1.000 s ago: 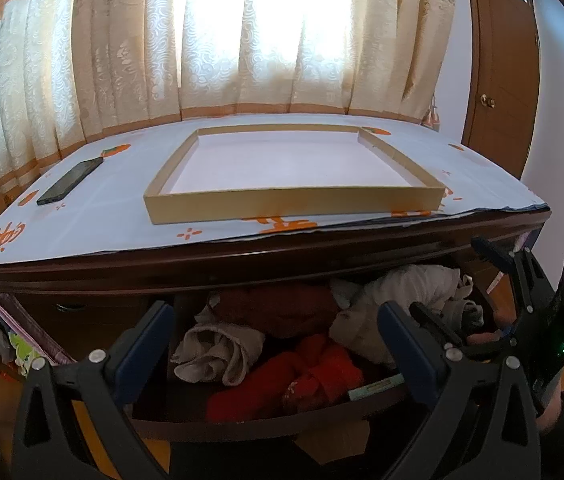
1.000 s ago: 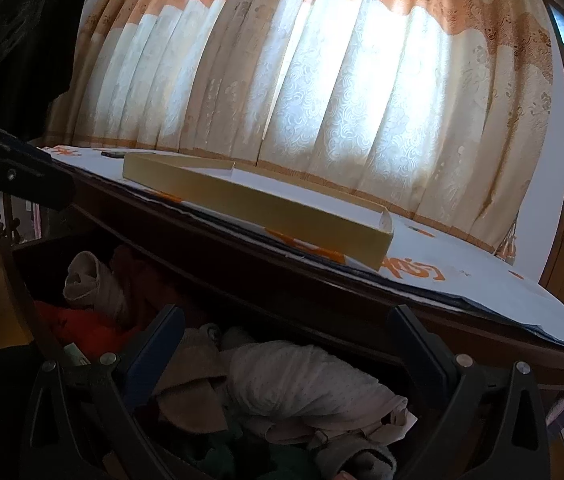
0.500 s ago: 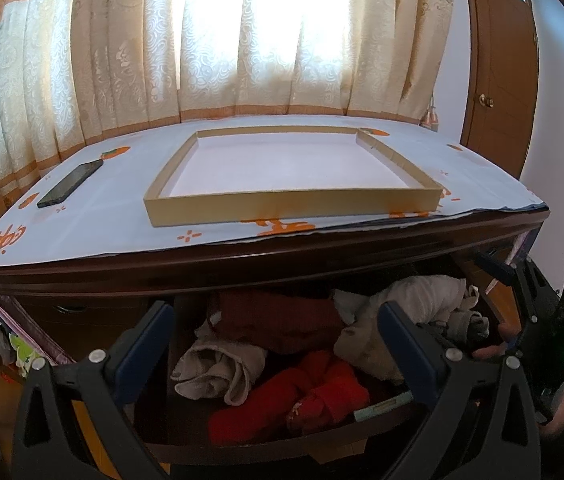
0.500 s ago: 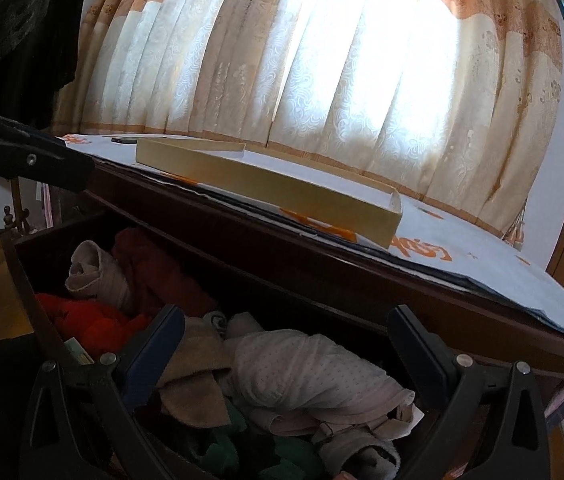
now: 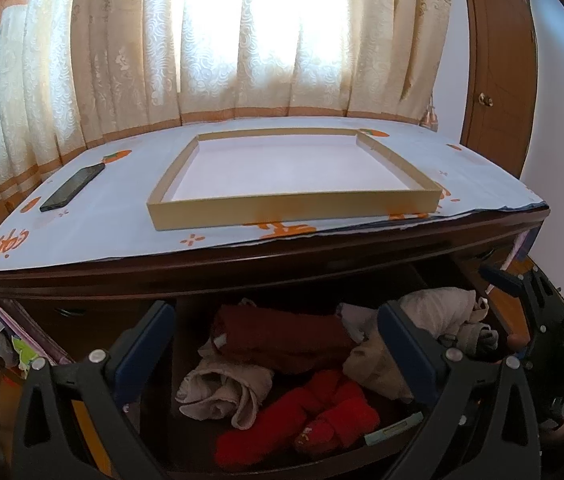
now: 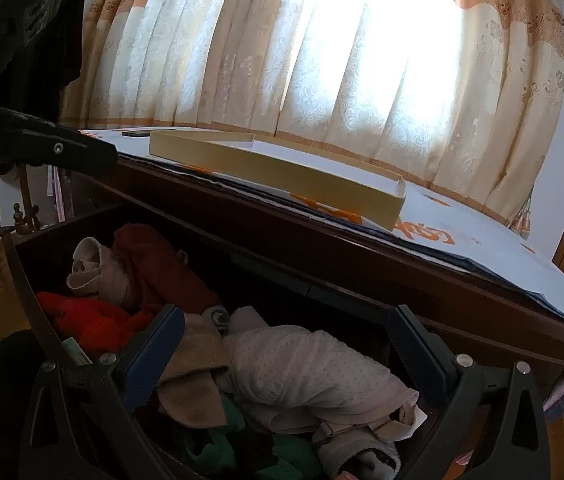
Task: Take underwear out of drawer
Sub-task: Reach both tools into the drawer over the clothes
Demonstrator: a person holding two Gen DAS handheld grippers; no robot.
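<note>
- Underwear, the pale dotted piece (image 6: 302, 364), lies crumpled on top of the heap at the right end of the open drawer (image 6: 30, 292), uppermost and so the easiest to reach.
- Round it: a tan cloth (image 6: 194, 376) touching its left side, green fabric (image 6: 218, 440) beneath, and further left a dark red roll (image 5: 278, 336), a beige roll (image 5: 222, 392) and a bright red bundle (image 5: 314, 412).
- The right gripper (image 6: 282, 356) hangs just above the dotted piece, fingers spread wide and holding nothing, seemingly lined up to straddle it.
- The left gripper (image 5: 274, 352) sits over the drawer's middle, fingers likewise apart and empty, probably waiting clear of the other.
- On the dresser top a shallow tray (image 5: 294, 210) stands empty just above the drawer, a likely place to set things down; a phone (image 5: 72, 187) lies well to its left.
</note>
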